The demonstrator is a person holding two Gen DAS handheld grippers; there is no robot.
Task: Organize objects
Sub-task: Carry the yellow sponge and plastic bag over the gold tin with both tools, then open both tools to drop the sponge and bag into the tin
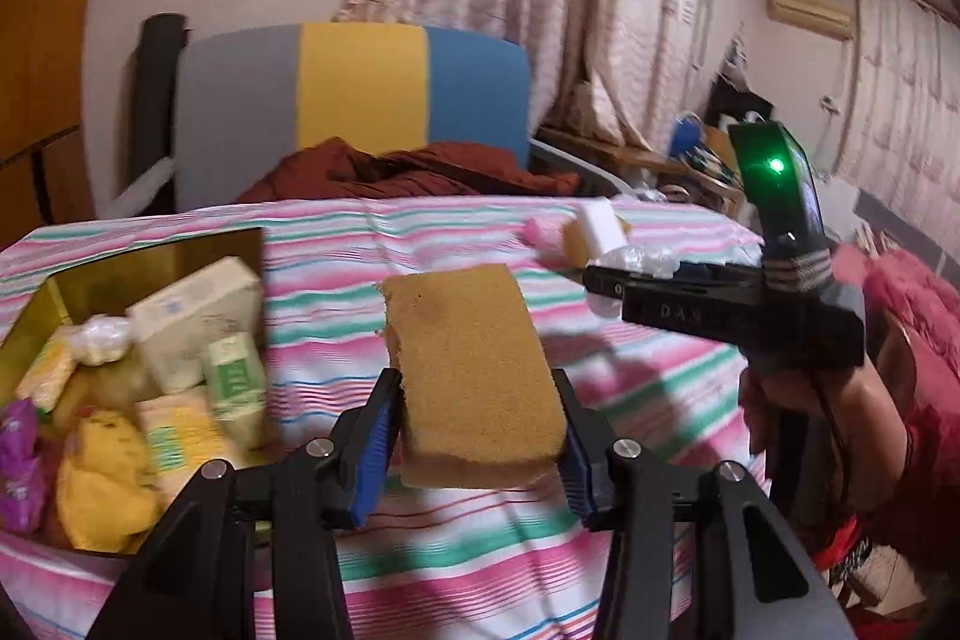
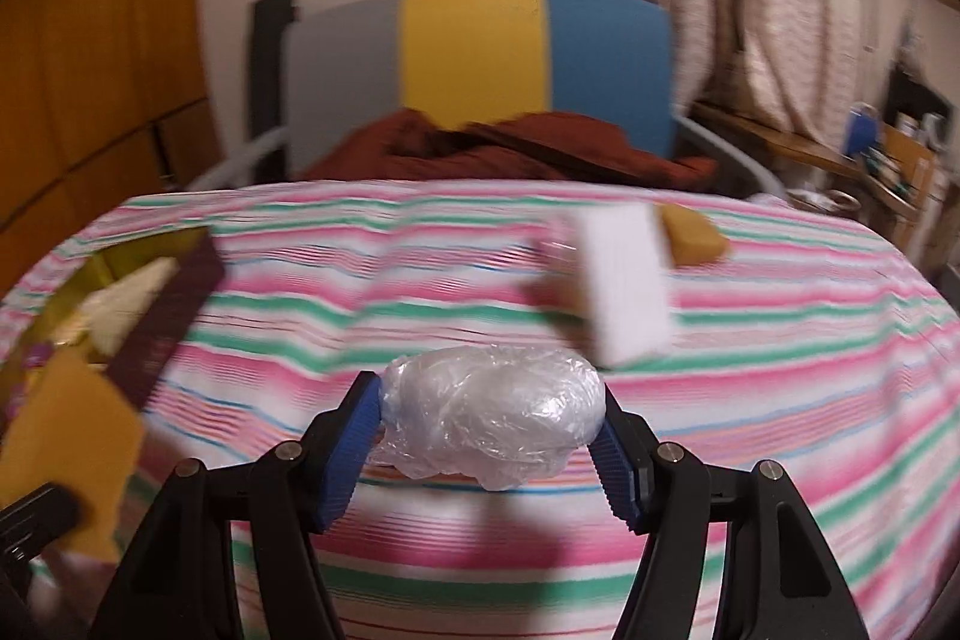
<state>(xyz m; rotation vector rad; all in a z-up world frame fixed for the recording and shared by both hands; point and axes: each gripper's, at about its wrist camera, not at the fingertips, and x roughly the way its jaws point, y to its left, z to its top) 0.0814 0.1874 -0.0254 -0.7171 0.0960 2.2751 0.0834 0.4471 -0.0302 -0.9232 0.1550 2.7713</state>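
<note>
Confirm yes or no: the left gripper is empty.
No, the left gripper is shut on the brown sponge, squeezed between its blue-padded fingers.

The counter (image 1: 480,232) is covered in a cloth striped pink, green, white and thin blue. A tan-brown sponge (image 1: 474,370) is held between blue ribbed pads (image 1: 375,436) on a black tool (image 1: 474,436). A clear, whitish plastic-wrapped bundle (image 2: 492,418) is seen in the right view. A gold-lined box (image 1: 90,274) is shown holding yellow, cream and purple packets. The chair back (image 1: 360,94) is banded grey, yellow and blue.
</note>
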